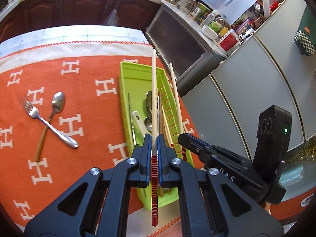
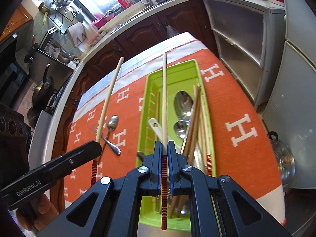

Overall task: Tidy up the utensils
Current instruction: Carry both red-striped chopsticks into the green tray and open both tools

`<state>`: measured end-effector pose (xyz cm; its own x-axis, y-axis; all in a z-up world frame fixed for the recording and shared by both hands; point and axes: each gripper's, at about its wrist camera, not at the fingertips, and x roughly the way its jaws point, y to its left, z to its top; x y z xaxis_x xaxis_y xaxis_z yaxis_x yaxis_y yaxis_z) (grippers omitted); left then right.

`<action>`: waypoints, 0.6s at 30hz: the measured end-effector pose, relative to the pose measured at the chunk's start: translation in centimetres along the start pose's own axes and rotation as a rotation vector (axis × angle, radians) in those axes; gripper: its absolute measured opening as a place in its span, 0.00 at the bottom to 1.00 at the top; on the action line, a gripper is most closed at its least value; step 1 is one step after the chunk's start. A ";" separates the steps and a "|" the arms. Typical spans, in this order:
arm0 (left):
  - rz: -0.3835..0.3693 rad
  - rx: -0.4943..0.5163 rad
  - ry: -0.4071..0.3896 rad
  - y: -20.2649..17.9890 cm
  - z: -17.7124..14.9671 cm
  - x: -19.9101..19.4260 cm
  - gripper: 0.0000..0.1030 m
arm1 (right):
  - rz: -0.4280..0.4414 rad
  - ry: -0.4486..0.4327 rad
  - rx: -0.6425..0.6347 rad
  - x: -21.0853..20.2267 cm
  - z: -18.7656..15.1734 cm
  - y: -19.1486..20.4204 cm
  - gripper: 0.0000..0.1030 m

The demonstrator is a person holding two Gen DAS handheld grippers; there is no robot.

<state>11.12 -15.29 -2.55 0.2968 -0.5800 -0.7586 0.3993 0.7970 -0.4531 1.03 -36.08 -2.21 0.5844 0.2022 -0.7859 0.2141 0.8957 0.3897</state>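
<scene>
We've got a chopstick (image 1: 154, 90) pinched in our left gripper (image 1: 154, 138); right gripper (image 2: 165, 148) clamps another chopstick (image 2: 164, 98) over the green tray (image 2: 173, 69).

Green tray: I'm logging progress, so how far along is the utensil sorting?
Done: spoons and chopsticks already lie in the green tray. In hand: the left tool and right tool each grip one chopstick. Left: a fork and spoon crossed on the orange cloth.
</scene>
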 end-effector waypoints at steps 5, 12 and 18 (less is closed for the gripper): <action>0.009 -0.004 0.048 -0.6 0.2 3.7 0.03 | -0.063 0.011 0.000 1.1 0.1 -1.3 0.05; 0.089 0.044 0.099 -1.5 -0.7 6.8 0.03 | -0.122 0.002 -0.014 2.1 0.0 -2.6 0.07; 0.132 0.071 0.100 -1.2 -1.4 6.3 0.14 | -0.115 -0.034 -0.014 1.3 -0.3 -2.5 0.07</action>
<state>11.30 -19.65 -7.41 0.2644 -0.4483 -0.8539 0.4238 0.8493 -0.3147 1.06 -37.93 -4.36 0.5825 0.0848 -0.8084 0.2706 0.9176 0.2912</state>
